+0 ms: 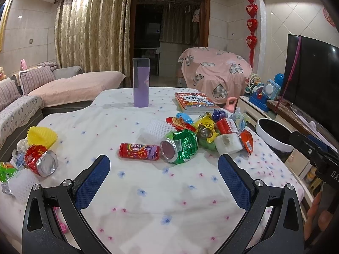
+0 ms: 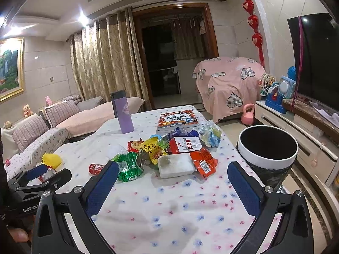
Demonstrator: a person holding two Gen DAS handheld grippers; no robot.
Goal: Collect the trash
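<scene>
Landmark: white tablecloth (image 1: 148, 190) printed with small blue and pink flowers, soft and a little creased, covering the table.
Left gripper (image 1: 164, 169): jaws spread wide, blue cross-hatched pads (image 1: 93, 182) on black arms, nothing between them; it hovers over the bare near part of the cloth.
Right gripper (image 2: 172, 177): jaws likewise wide apart and empty, above the near part of the cloth, facing the pile.
Trash pile (image 2: 169, 152): crinkled foil and plastic wrappers in yellow, red, blue and orange, heaped right of the cloth's middle.
Green can (image 1: 180, 146): crushed, shiny green metal, lying on its side with its round end towards the left gripper, at the pile's near-left edge.
Skittles tube (image 1: 139, 151): red cylinder lying flat, touching or just beside the green can on its left.
White foam block (image 2: 175, 165): stained, rectangular, at the pile's near edge.
Foam net sleeve (image 1: 156, 128): white mesh, behind the green can.
Left cluster: crushed red can (image 1: 41, 160), yellow pleated cup liner (image 1: 42, 136) and more wrappers at the cloth's left edge.
Trash bin (image 2: 268, 148): round, white rim, black inside, standing just off the cloth's right edge.
Purple bottle (image 1: 141, 82): upright cylinder with a grey lid, at the far part of the cloth.
Book (image 2: 178, 120): colourful cover, lying flat beyond the pile.
</scene>
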